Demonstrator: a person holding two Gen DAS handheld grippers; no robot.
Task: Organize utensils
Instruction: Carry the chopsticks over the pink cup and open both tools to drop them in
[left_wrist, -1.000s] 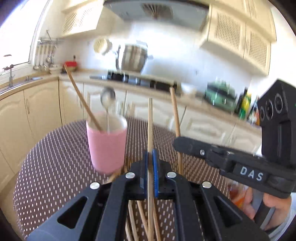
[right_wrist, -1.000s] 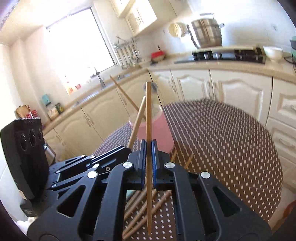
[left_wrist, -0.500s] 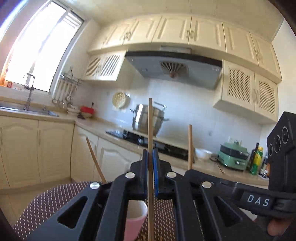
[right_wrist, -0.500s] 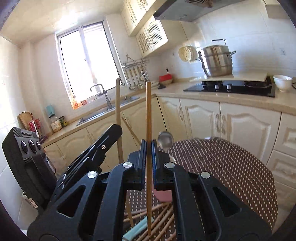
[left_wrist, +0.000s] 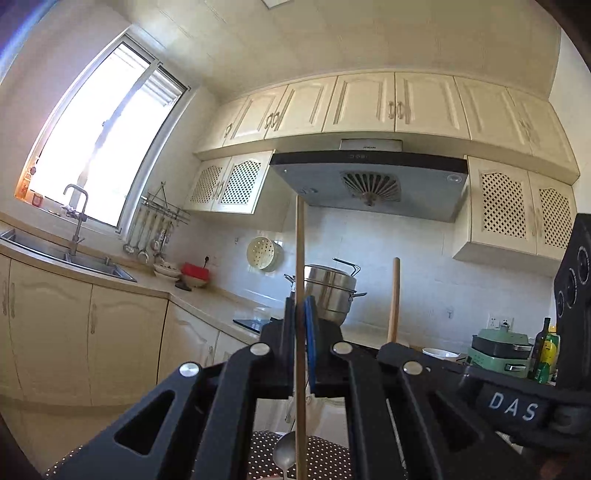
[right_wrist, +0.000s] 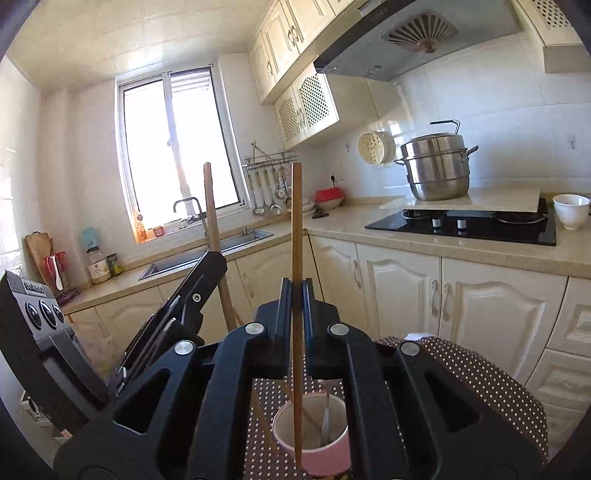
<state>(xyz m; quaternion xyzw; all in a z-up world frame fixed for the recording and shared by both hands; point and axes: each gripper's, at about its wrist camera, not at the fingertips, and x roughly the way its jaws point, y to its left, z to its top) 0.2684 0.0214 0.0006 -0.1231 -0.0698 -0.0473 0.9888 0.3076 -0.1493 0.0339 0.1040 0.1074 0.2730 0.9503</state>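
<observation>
Each gripper clamps one wooden chopstick upright, long axis vertical, tip up. The right gripper (right_wrist: 294, 286) has its jaws closed narrow on its chopstick (right_wrist: 296, 229) at frame centre, the lower end hanging over the pink cup (right_wrist: 314, 441) at bottom centre on the dotted desk (right_wrist: 480, 380). The left gripper (left_wrist: 301, 317) likewise pinches its chopstick (left_wrist: 300, 251). The step appears to be carrying sticks to the cup; next, each needs lowering into the mouth, then release.
</observation>
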